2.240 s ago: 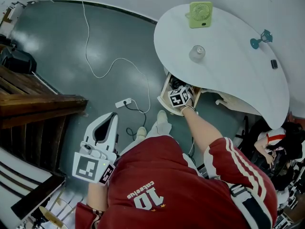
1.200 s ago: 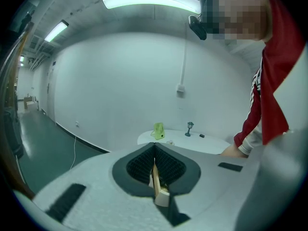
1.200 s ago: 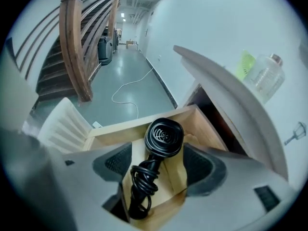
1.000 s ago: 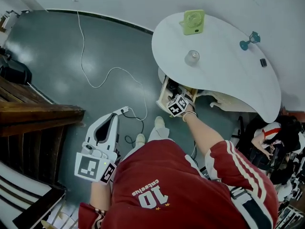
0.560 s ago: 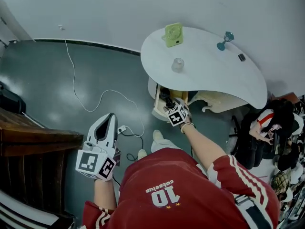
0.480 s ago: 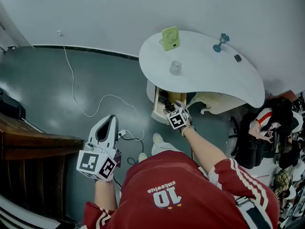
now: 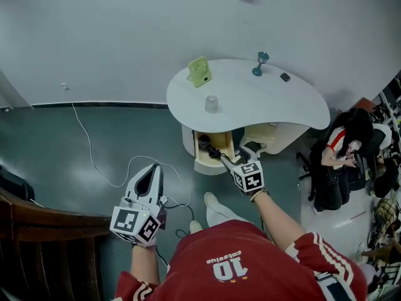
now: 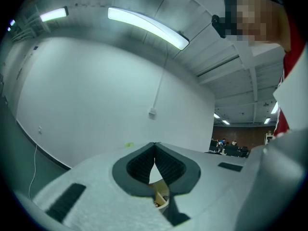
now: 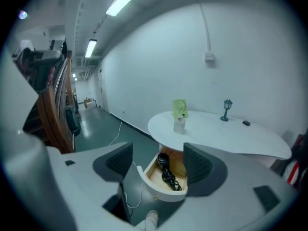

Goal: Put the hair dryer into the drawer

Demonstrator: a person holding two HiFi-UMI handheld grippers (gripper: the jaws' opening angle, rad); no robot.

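The black hair dryer (image 7: 203, 142) lies inside the open wooden drawer (image 7: 210, 165) under the white table (image 7: 276, 102), its cord (image 7: 216, 152) coiled beside it. My right gripper (image 7: 227, 162) hovers just in front of the drawer, open and holding nothing. In the right gripper view the hair dryer (image 9: 162, 160) and its cord (image 9: 172, 180) show in the drawer (image 9: 159, 192), between the spread jaws of that gripper (image 9: 156, 165). My left gripper (image 7: 151, 173) is low at my left over the floor, away from the drawer. In its own view the left gripper (image 8: 154, 146) is shut, pads touching at the tips, gripping nothing.
On the table stand a green fan (image 7: 198, 71), a glass jar (image 7: 211, 103), a teal lamp figure (image 7: 258, 63) and a small dark object (image 7: 285, 77). A white cable (image 7: 94, 158) runs across the floor. A seated person (image 7: 341, 149) is at right. Wooden stairs (image 7: 37, 221) lie at lower left.
My right gripper has drawn back from the drawer toward me. The head view has pulled back and tilted up, so the table sits farther off. The left gripper stays shut.
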